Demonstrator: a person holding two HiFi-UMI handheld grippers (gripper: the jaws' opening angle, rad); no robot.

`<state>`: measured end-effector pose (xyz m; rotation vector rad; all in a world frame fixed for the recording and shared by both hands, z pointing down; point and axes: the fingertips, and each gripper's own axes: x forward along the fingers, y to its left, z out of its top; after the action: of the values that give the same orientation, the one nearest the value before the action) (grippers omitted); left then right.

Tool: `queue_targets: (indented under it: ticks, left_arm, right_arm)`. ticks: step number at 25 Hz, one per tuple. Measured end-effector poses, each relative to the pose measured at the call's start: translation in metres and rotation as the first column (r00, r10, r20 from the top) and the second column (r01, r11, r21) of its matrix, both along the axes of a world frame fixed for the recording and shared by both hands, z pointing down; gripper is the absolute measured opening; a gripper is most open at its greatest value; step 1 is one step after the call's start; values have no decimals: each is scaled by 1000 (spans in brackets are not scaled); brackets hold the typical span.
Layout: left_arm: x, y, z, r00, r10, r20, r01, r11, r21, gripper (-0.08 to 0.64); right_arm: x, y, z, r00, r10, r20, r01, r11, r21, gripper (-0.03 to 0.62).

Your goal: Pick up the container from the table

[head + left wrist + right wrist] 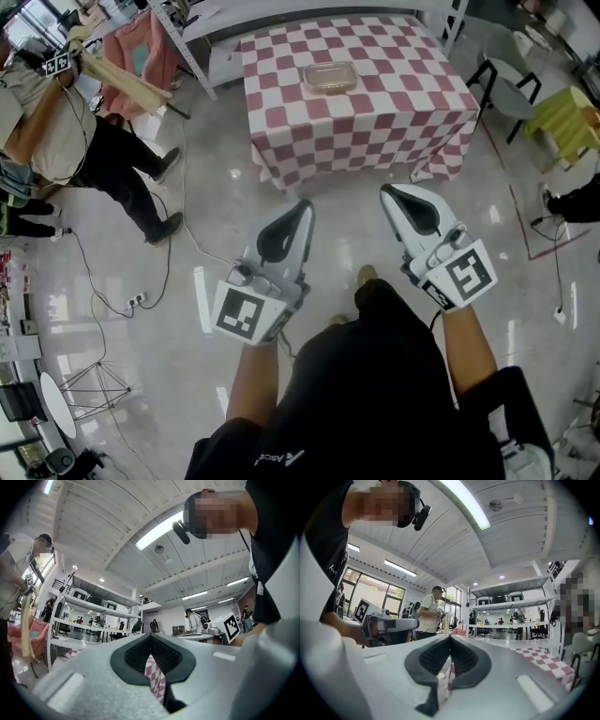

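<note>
A clear plastic container (328,77) lies on the table with the red-and-white checked cloth (375,131) at the top of the head view. Both grippers are held over the floor, short of the table's near edge and apart from the container. My left gripper (302,211) is shut with nothing in it; in its own view the jaws (150,637) meet and a strip of checked cloth (155,674) shows through the gap below them. My right gripper (389,194) is also shut and empty, its tips (450,639) together. The container is hidden in both gripper views.
A person (84,141) holding tan cloth stands at the left. Cables and a power strip (138,300) lie on the shiny floor. A black chair (506,89) and a yellow-green seat (567,117) stand right of the table. Shelving (511,603) fills the background.
</note>
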<state>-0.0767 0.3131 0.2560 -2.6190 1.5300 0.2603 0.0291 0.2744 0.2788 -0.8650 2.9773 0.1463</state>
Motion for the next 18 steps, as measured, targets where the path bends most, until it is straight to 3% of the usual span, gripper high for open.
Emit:
queue_targets:
  ticks: [10, 18]
  left_arm:
    - [-14, -121, 21, 999, 0, 38, 1, 1000, -23, 11]
    - [-25, -302, 34, 996, -28, 87, 35, 996, -78, 11]
  right_arm:
    - [-18, -123, 15, 1000, 1, -3, -1, 1000, 22, 3]
    - [-32, -285, 17, 998, -43, -35, 43, 999, 14, 3]
